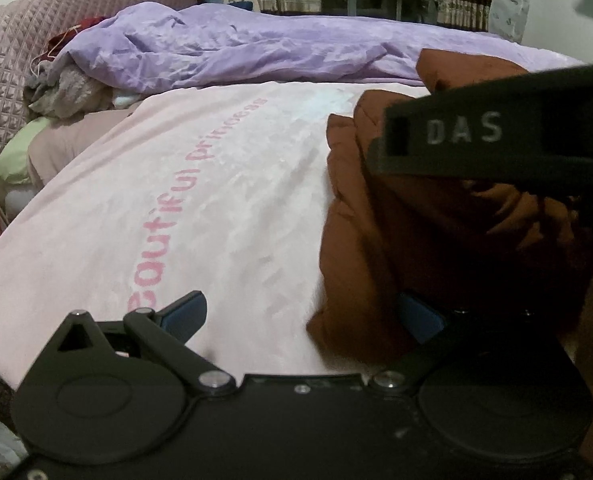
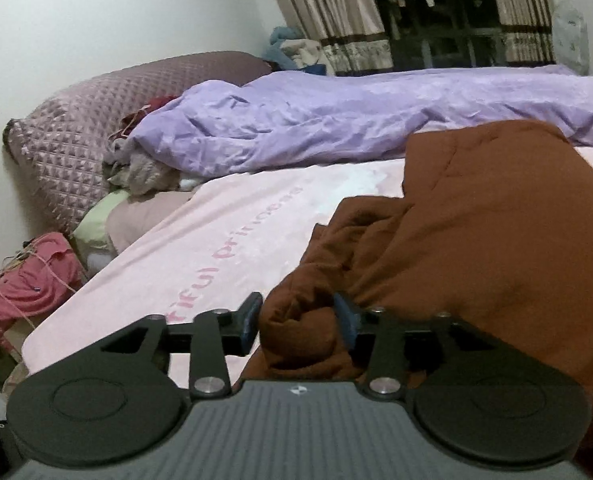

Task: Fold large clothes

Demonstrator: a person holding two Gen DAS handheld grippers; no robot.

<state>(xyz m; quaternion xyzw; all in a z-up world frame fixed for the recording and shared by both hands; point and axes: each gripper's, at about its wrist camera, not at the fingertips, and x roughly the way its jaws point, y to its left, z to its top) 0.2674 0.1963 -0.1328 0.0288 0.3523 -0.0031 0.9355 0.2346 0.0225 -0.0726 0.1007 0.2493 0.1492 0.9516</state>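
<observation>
Padded brown jacket (image 2: 476, 240) bunches softly between our right gripper (image 2: 296, 320)'s half-open jaws; we'd pinch its 12 o'clock hem. Left gripper (image 1: 304, 320) gapes wide, empty.

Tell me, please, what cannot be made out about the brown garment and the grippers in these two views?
- Left wrist view: the other gripper's black body hides the middle of the brown garment, and the left gripper's right finger is in shadow.
- Right wrist view: the garment runs off the right edge; whether the right gripper pinches the bunched cloth is unclear.
</observation>
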